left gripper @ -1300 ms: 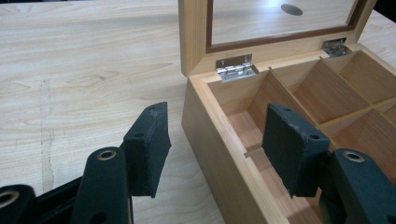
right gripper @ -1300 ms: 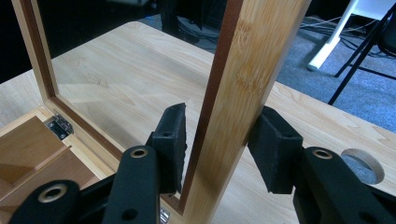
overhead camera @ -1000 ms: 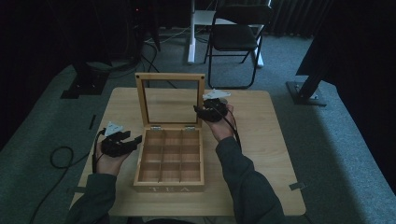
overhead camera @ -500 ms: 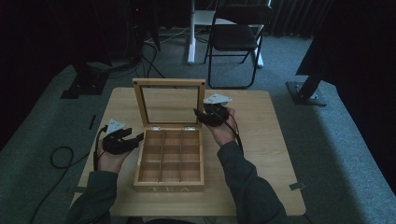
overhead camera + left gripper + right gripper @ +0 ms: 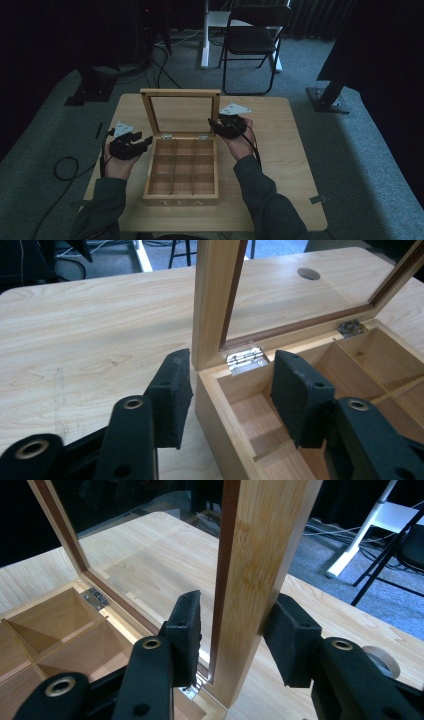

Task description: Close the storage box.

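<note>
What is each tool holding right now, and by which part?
The right tool straddles the side frame of the tea box's lid; contact is unclear. The left tool, jaws just closing, straddles the box's wall, not yet gripping.

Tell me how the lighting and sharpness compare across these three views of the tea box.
High view: dim, dark surroundings, tea box small and soft. Left gripper view: brighter, wood grain and hinge crisp, near jaws slightly soft. Right gripper view: lid frame sharp, the glass pane dark at the top, with the table showing lower down.

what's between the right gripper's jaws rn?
The side rail of the tea box lid, standing upright between the right gripper jaws in the right gripper view; whether the pads press on it is unclear.
</note>
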The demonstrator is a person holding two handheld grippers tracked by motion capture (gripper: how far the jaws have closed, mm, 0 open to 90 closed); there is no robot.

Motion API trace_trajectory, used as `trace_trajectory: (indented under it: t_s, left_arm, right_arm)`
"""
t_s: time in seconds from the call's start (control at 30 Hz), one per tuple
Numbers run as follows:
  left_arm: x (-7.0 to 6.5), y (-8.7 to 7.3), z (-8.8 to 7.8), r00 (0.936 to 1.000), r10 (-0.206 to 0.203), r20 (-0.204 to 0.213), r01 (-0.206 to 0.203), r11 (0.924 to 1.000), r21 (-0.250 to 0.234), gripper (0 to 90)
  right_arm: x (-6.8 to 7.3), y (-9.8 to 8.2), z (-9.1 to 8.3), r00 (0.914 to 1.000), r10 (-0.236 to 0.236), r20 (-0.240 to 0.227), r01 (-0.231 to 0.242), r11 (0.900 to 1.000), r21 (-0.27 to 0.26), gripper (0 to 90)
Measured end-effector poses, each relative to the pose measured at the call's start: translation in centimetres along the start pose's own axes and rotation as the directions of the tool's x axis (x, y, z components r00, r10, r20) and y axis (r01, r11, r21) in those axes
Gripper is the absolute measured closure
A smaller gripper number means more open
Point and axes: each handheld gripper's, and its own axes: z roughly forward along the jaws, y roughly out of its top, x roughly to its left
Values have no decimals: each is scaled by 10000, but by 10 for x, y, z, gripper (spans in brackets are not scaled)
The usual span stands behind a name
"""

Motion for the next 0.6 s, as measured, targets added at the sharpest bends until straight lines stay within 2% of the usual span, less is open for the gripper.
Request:
trace_trajectory:
  t_s: [0.3,0.47,0.53,0.6]
  left_arm:
    - [1,8,2,9998,-99,-149,99,9999,-18,541]
    - [-1,16,0,9996,-65,-270,63,9999,-95,636]
    - [-2,17,-1,9997,-47,-226,44,9999,-150,678]
    - [-4,22,-3,9995,44,-327,-52,9997,-249,706]
  right_arm:
    - [4,-3,-5,10000,-72,-24,72,9999,-137,591]
    - [7,-5,-11,9998,-104,-155,99,9993,-360,603]
    - [10,-5,-12,9996,-294,13,295,9990,-341,607]
    - [11,-5,-13,9996,-289,47,290,9989,-370,607]
